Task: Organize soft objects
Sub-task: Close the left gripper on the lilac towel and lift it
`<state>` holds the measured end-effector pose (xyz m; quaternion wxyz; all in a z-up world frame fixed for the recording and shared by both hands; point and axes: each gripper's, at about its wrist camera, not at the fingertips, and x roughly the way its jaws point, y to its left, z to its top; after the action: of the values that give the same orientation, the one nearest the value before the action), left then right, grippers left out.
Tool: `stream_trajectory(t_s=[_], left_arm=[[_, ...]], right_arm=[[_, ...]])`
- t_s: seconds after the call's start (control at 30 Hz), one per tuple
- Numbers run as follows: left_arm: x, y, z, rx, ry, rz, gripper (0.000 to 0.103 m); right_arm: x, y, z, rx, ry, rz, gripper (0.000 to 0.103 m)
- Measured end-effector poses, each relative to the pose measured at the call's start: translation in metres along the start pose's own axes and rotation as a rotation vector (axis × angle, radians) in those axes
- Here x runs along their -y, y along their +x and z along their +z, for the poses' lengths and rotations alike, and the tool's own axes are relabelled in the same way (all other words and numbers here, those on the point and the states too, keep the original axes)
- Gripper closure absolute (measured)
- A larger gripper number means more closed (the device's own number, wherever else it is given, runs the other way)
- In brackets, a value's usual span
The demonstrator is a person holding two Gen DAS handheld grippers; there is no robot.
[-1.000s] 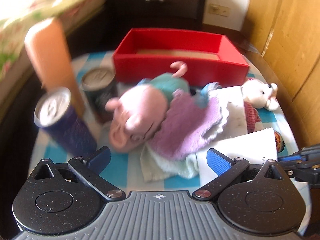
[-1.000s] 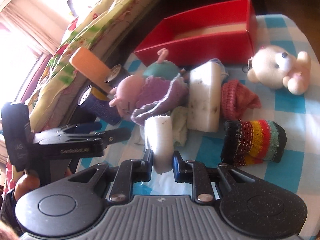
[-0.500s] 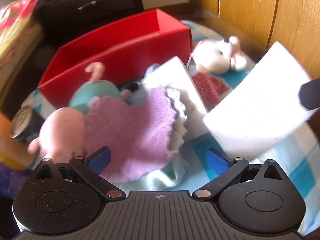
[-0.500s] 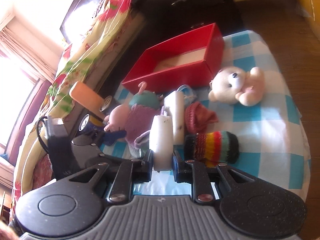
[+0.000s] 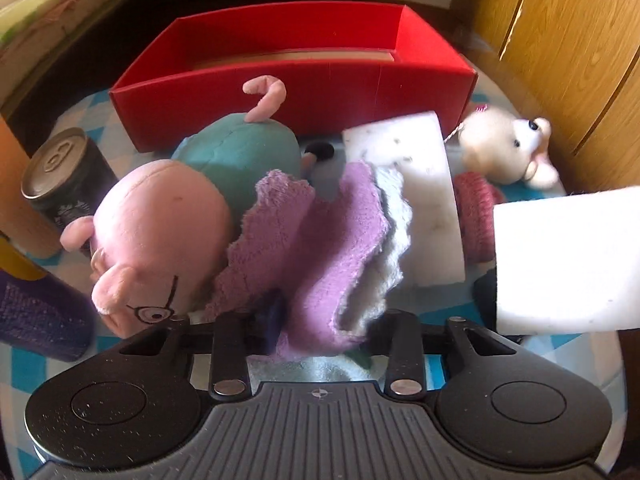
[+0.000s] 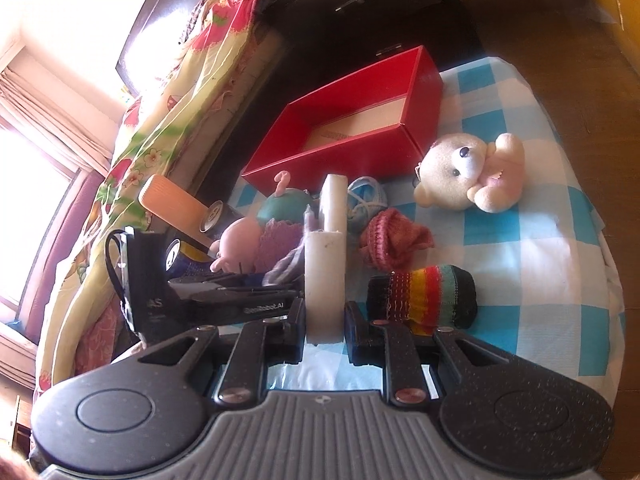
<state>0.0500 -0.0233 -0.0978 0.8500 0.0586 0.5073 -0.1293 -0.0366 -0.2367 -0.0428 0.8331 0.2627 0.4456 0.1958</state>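
Note:
My left gripper (image 5: 320, 328) is shut on a purple fluffy cloth (image 5: 320, 240), bunched between its fingers beside a pink pig plush (image 5: 168, 216). My right gripper (image 6: 325, 322) is shut on a white sponge block (image 6: 325, 276), held above the table; the block also shows at the right in the left wrist view (image 5: 568, 260). A second white sponge (image 5: 416, 192) lies behind the cloth. The open red box (image 5: 304, 92) stands at the back, and also shows in the right wrist view (image 6: 352, 136). A white teddy bear (image 6: 468, 172), a red knit piece (image 6: 392, 240) and a striped knit roll (image 6: 424, 296) lie on the checked tablecloth (image 6: 532, 272).
Two drink cans (image 5: 60, 176) and an orange block (image 6: 172, 204) stand at the table's left. A bed with a floral cover (image 6: 160, 128) runs along the left. A dark cabinet (image 6: 360, 4) stands behind the box. Wooden panels (image 5: 568, 40) are at the right.
My left gripper has closed on the purple cloth; it was open half a second ago. My right gripper has risen with the white sponge held in it.

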Motion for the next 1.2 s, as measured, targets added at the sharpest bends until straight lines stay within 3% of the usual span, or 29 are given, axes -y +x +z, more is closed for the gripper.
stream_trajectory(t_s=[0.13, 0.23, 0.77, 0.87, 0.97, 1.1, 1.2], left_arm=[[-0.008, -0.013, 0.002, 0.013, -0.050, -0.006, 0.087], [-0.017, -0.022, 0.004, 0.030, -0.103, -0.047, 0.091], [-0.028, -0.070, 0.010, 0.119, -0.211, -0.238, 0.095], [-0.036, -0.073, 0.008, 0.133, -0.227, -0.192, 0.095], [-0.048, -0.072, 0.007, 0.119, -0.308, -0.284, 0.095], [-0.044, -0.075, 0.008, 0.124, -0.275, -0.261, 0.095], [-0.035, -0.071, 0.007, 0.109, -0.210, -0.193, 0.096]], right_arm=[[0.000, -0.001, 0.001, 0.003, 0.007, 0.001, 0.103], [-0.004, 0.000, 0.002, 0.005, 0.000, 0.006, 0.103], [-0.023, 0.006, 0.002, 0.022, -0.041, 0.021, 0.103], [-0.024, 0.011, 0.001, 0.009, -0.044, 0.016, 0.103], [-0.025, 0.014, 0.000, -0.001, -0.047, 0.019, 0.103], [-0.028, 0.014, 0.003, 0.004, -0.035, 0.038, 0.103], [-0.029, 0.013, 0.003, 0.008, -0.036, 0.039, 0.103]])
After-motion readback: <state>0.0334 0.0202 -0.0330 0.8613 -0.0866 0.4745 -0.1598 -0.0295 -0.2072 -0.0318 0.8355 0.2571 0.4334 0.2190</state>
